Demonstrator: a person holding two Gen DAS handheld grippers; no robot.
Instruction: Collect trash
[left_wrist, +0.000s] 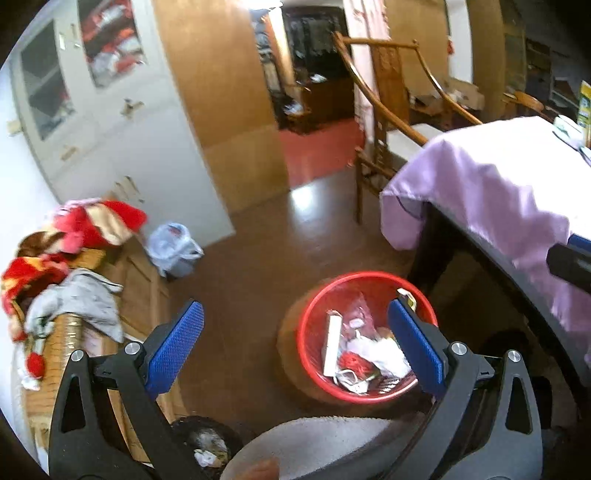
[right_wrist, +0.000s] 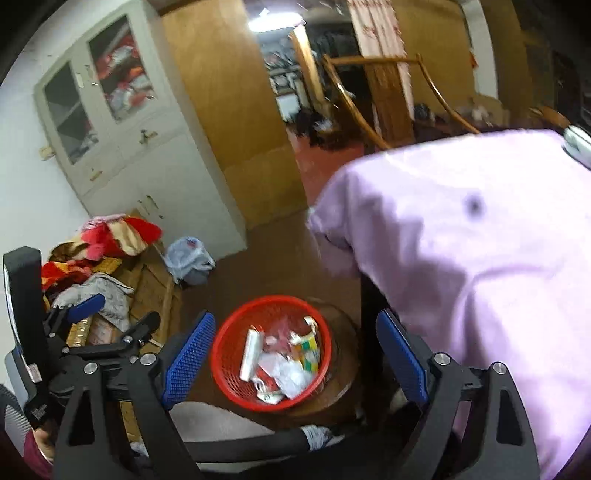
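A red mesh basket (left_wrist: 364, 275) stands on the floor by the table leg. It holds a long white box (left_wrist: 331, 343), crumpled white paper (left_wrist: 380, 354) and red scraps. My left gripper (left_wrist: 295, 310) hangs above and in front of it, blue pads wide apart, nothing between them. The right wrist view looks down on the same basket (right_wrist: 221, 354), with the white box (right_wrist: 251, 354) and a colourful carton (right_wrist: 310, 350) inside. My right gripper (right_wrist: 295, 317) is open above it and holds nothing. The left gripper (right_wrist: 118, 312) shows at the left.
A table under a lilac cloth (left_wrist: 498, 184) juts in from the right, with a wooden chair (left_wrist: 384, 110) behind it. Left are a white cabinet (left_wrist: 92, 110), a clothes pile (left_wrist: 74, 240) and a plastic bag (left_wrist: 171, 249). A dark bin (left_wrist: 207, 446) sits below.
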